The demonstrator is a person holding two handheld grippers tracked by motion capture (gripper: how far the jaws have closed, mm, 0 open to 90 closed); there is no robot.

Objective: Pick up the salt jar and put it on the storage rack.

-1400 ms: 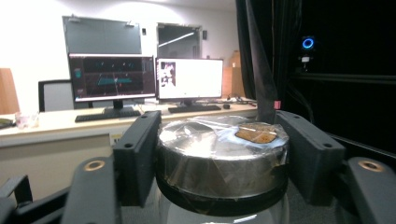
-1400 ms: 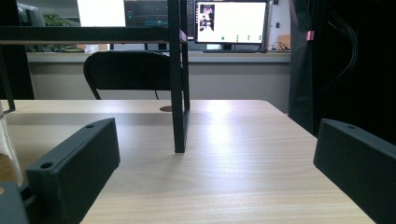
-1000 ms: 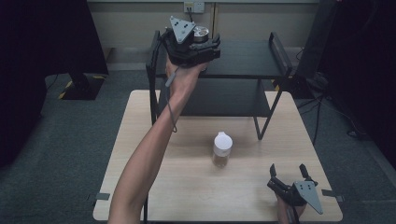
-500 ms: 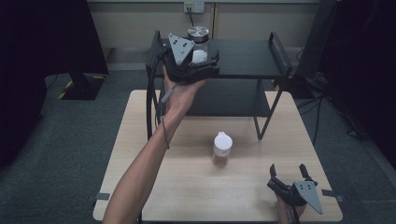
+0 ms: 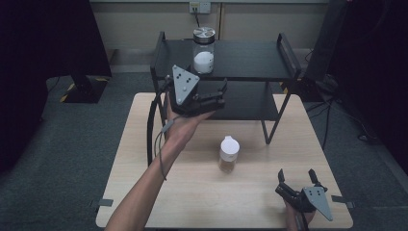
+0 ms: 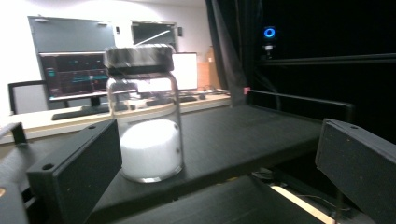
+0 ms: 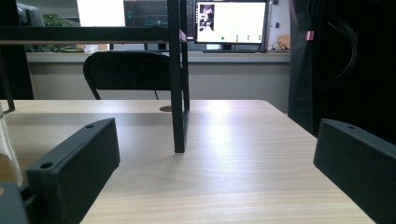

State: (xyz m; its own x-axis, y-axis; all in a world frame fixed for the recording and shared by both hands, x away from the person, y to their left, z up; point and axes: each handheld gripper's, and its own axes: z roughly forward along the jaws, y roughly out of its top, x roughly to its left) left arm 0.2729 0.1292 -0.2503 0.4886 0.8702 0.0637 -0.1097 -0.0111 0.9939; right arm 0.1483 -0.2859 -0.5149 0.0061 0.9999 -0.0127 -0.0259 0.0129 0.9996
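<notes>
Cylindrical glass jar, metal lid

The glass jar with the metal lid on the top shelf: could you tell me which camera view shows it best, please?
The left gripper view: the glass jar stands close, showing its white powder and dark lid. The high view shows the jar small, on the shelf's top.

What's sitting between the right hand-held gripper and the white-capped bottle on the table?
Nothing visible. Bare table top lies between the right hand-held gripper and the white-capped bottle; the shelf leg stands farther back, off that line.
</notes>
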